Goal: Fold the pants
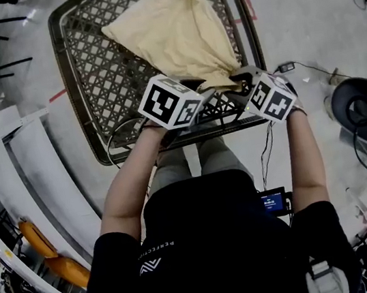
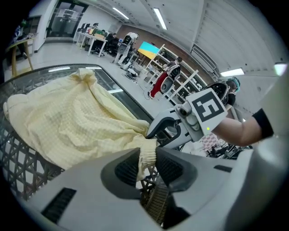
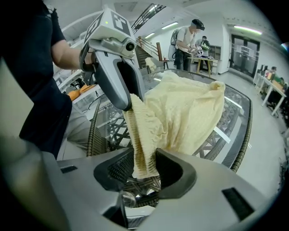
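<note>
Pale yellow pants (image 1: 179, 32) lie crumpled on a dark lattice table (image 1: 74, 90), with the ribbed waistband lifted at the near edge. My left gripper (image 1: 210, 90) is shut on one end of that waistband (image 2: 146, 153), the cloth pinched between its pads. My right gripper (image 1: 240, 79) sits close beside it on the right. Its jaws hold the ribbed waistband (image 3: 144, 153) between them, both pads touching the cloth. Seen from the right gripper view, the left gripper (image 3: 133, 101) grips the same band just above. The pants (image 3: 185, 117) hang from both grips and drape back over the table.
A black round stool (image 1: 364, 110) stands on the floor at the right. White curved shelving (image 1: 29, 173) runs along the left. A cable (image 1: 309, 70) lies on the floor beside the table. People stand at desks (image 3: 187, 40) far behind.
</note>
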The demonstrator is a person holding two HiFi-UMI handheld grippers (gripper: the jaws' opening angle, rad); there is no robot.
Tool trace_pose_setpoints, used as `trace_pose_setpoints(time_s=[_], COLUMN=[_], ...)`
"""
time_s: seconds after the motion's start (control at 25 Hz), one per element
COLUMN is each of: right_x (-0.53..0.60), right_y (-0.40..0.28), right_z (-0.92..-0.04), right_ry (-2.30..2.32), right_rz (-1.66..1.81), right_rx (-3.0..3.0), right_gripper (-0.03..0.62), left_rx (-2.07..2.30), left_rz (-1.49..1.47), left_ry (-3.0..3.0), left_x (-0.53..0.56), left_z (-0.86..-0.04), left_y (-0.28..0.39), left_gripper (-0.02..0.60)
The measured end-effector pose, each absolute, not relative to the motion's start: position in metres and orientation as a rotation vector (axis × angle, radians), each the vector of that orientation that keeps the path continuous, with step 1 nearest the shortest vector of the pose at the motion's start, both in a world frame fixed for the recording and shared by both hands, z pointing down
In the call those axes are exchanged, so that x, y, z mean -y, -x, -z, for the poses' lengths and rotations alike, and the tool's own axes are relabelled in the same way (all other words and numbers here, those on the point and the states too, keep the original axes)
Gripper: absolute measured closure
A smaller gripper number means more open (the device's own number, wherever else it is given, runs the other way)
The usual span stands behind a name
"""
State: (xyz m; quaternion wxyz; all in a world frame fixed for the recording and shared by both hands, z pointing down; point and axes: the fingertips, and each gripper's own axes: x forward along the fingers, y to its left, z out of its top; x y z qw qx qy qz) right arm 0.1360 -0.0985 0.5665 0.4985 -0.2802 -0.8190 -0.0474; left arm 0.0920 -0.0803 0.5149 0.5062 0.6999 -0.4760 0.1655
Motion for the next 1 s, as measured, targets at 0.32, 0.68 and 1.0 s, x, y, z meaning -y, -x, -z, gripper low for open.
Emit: trace_pose_setpoints(time_s=[0.32,0.68,1.0], right_x=[0.076,0.040,0.017], right_y=[-0.140,-0.151,-0.145], right_z=[-0.550,-0.523,-0.505], right_ry=[0.748,0.854,0.759], right_rz=[0.010,-0.042,-0.046], right_rx=[1.934,1.813,1.797], right_gripper=[0.528,0.535,0.536], left_rx=[1.104,1.068,1.063], left_rz=[-0.391,-0.383,-0.346], left_ry=[-1.685,-1.701,-1.770], left_x=[0.054,0.014,-0.014], left_z=[-0.511,-0.494,-0.482], left_y=[-0.092,-0.100,-0.099], left_gripper=[0.476,0.476,0.476])
